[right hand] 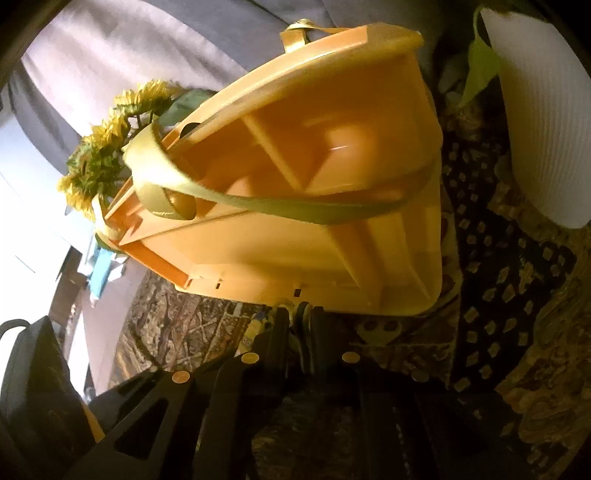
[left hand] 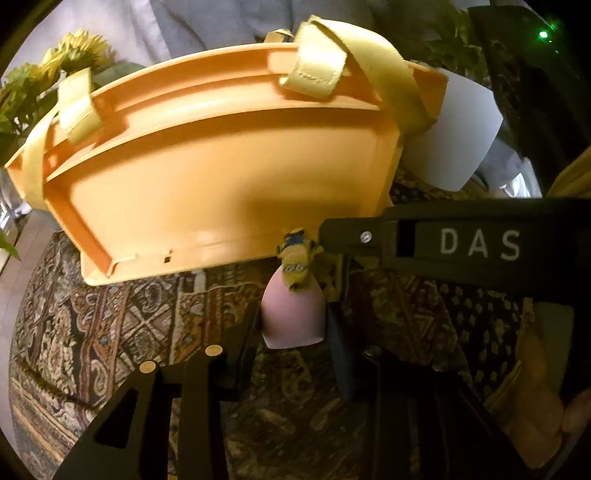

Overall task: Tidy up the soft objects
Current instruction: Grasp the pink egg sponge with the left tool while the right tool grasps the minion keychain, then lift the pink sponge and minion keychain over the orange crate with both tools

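**Both fingers at the bin's lower edge**

My left fingers [left hand: 293,325] hold a pink sponge [left hand: 293,314], one finger pressed to each flank, its rounded tip pointing toward the orange bin [left hand: 221,177]. A little yellow minion toy [left hand: 298,258] sits on the sponge's tip, touching the bin's bottom edge. My right gripper, the black bar marked DAS [left hand: 461,240], reaches in from the right of this view, its end just beside the toy.

In the right wrist view, my right fingers [right hand: 301,332] stand narrow, with something thin and pale between them right under the bin's [right hand: 295,240] lower edge. It is too blurred and dark for me to name it, and I cannot tell whether the fingers truly grip it. A yellow and blue bit shows just left of them.

The bin lies tipped, its ribbed outer wall facing the left camera, its dividers showing in the right view. A pale yellow strap [left hand: 369,55] loops over its rim; in the right view the strap [right hand: 295,206] crosses its open side.

Under everything lies a patterned cloth [left hand: 129,325] on the tabletop. Behind the bin stand sunflowers [left hand: 74,51] on its left and a white ribbed pot [left hand: 458,136] on its right. The pot [right hand: 546,122] and sunflowers [right hand: 110,140] appear in the right view too. Grey fabric [left hand: 207,22] fills the background.
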